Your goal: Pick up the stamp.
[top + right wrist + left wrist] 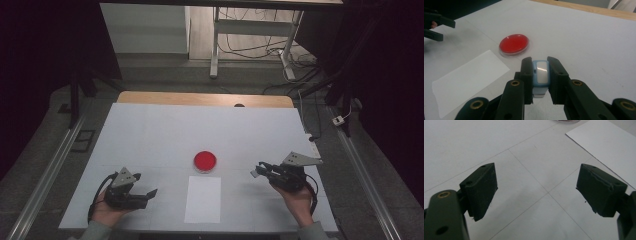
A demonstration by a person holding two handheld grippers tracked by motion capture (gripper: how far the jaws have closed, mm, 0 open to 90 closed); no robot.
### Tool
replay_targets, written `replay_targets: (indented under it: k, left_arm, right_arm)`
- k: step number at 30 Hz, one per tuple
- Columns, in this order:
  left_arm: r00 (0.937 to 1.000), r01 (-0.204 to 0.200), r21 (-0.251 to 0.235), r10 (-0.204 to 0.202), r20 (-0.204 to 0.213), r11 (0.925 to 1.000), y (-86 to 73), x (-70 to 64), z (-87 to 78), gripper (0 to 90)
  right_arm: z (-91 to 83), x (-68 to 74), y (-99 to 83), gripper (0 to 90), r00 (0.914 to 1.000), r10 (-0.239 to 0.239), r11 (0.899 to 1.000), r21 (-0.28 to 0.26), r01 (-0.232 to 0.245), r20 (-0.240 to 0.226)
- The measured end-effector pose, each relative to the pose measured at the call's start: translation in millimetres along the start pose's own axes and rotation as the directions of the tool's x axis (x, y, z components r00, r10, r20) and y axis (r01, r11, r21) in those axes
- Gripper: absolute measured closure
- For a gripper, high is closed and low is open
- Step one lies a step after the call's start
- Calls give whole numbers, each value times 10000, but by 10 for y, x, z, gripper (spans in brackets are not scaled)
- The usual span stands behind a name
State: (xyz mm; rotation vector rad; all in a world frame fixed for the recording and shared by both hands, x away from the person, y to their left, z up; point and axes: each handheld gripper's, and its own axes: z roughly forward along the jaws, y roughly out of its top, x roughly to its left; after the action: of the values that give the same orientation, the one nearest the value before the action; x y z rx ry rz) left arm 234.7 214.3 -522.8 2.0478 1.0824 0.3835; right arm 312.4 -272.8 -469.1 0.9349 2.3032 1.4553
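Right tongs (540,75) clamped on a small pale-blue block (541,76) with a whitish face (what it is exactly, I cannot tell); jaws press it from both sides, held above the white surface (150,130) at the right side, near the front. In the high view the same right tongs (261,169) point toward the middle of the surface, the blue piece barely visible at their tip. Left tongs (536,192) stand wide open, nothing between the jaws, low over bare surface; in the high view they (149,194) sit at the front left, held by a hand. Red round dish (205,161) lies at centre, just behind a white paper sheet (202,199), the two nearly touching. Dish well apart from both tongs.
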Motion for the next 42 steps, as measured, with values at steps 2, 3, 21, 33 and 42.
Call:
replay_targets:
  k: [2, 3, 21, 33, 42]
  left_arm:
    - [10000, 4, -5, -4, 1, 10000, 1, -1, 1, 175]
    - [10000, 0, -7, 0, 1, 10000, 1, -2, 2, 175]
    - [10000, 4, -26, -4, -17, 10000, 12, -3, 15, 175]
    - [10000, 5, -18, -5, -26, 10000, 15, -4, 26, 175]
    - [10000, 2, -24, -2, -38, 10000, 15, -1, 28, 175]
  right_arm:
    - [18, 19, 10, 752, 10000, 19, 10000, -42, -20, -43]
    - [27, 26, 15, 752, 10000, 11, 10000, -63, -11, -72]
    - [224, 222, 108, 752, 9985, -234, 9996, -167, 226, -499]
    - [345, 318, 156, 752, 9978, -266, 9993, -280, 250, -613]
    - [460, 407, 179, 751, 9965, -368, 9988, -360, 342, -746]
